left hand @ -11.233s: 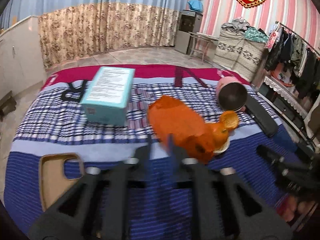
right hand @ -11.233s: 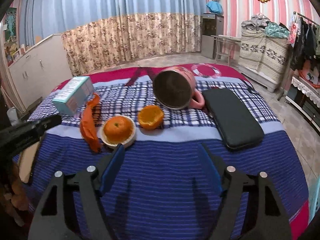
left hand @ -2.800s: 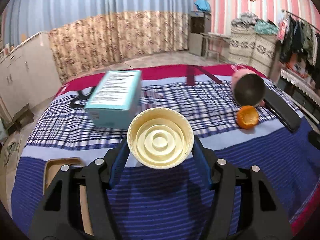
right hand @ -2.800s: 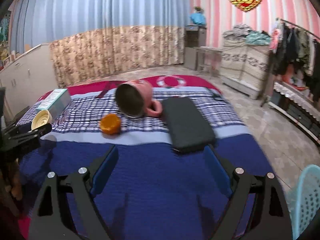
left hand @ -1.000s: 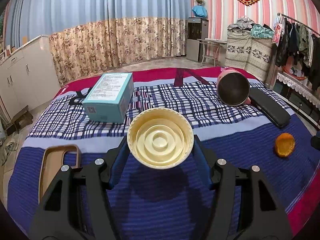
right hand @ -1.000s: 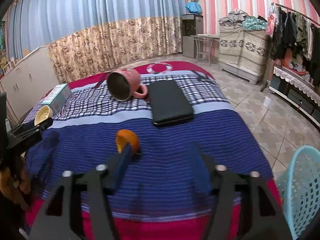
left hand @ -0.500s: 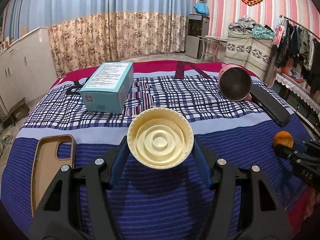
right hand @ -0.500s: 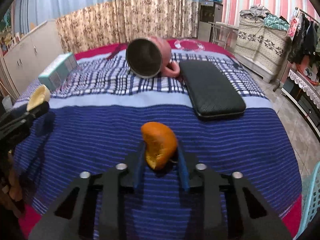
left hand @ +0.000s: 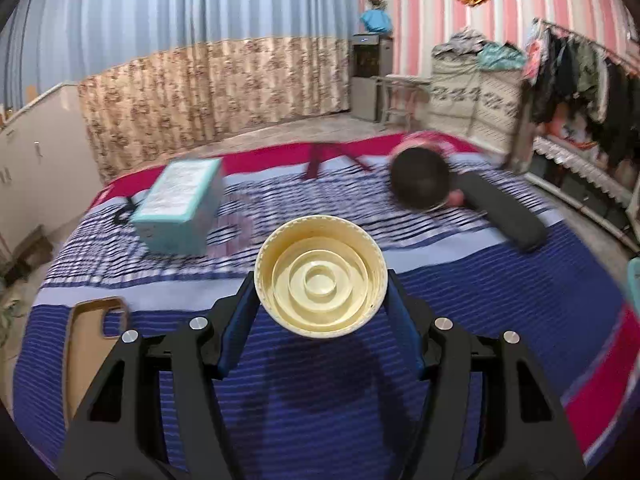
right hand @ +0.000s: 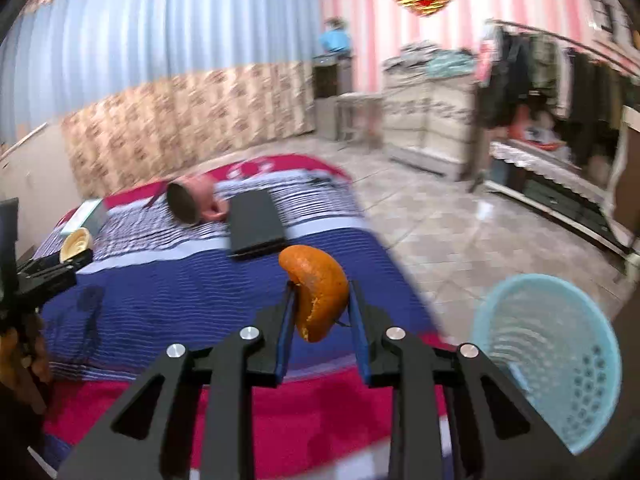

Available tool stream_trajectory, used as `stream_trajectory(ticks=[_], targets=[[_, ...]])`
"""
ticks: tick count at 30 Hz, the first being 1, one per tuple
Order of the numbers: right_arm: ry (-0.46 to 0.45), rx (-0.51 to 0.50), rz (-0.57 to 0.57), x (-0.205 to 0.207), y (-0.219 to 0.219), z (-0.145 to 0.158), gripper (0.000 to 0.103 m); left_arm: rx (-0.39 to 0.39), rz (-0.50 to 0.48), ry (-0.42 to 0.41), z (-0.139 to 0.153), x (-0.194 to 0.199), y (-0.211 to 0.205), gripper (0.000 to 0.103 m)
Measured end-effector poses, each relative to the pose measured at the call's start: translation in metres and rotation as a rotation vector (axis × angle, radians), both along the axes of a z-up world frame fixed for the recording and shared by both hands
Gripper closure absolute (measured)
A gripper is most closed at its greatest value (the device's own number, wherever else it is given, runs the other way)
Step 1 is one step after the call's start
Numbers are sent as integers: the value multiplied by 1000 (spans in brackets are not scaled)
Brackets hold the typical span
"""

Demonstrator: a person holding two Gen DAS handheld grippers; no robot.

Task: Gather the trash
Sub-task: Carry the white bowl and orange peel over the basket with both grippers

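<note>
Currently my right hand-held gripper (right hand: 320, 312) pinches the orange peel (right hand: 316, 292) by its thin curled edge above the bed (right hand: 200, 292), short of the basket (right hand: 552, 364); my left hand-held gripper (left hand: 320, 312) clamps the cream lid (left hand: 320, 276); the peel may slip early.

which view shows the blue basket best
The right wrist view. The light blue basket shows there nearly whole on the floor by the bed, its open mouth and perforated wall facing the camera. The left wrist view catches only a blurred light blue sliver at its right edge.
</note>
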State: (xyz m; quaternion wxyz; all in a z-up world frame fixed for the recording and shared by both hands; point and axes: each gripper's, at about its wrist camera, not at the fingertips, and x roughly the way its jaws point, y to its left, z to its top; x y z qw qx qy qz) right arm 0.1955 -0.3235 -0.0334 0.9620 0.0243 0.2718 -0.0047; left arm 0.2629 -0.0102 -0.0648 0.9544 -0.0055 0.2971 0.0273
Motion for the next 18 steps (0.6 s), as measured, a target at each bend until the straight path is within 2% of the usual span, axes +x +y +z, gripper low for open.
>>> stream_trajectory(ticks=[3,9,13,18], targets=[[-29,18,-88,-24,-41,7,77,-6,-68,-34,16,-2,-33,43],[-67,45,-228,-60,-104,15,77,-25,-256,-98,42,-13,-127,43],[-87,62,-322,-84,-145,17,77,-47,-388,-105,48,-23,-190,43],[-98,62,-399,-101,-177,13,77,-51,-510,-101,46,-32,-255,43]])
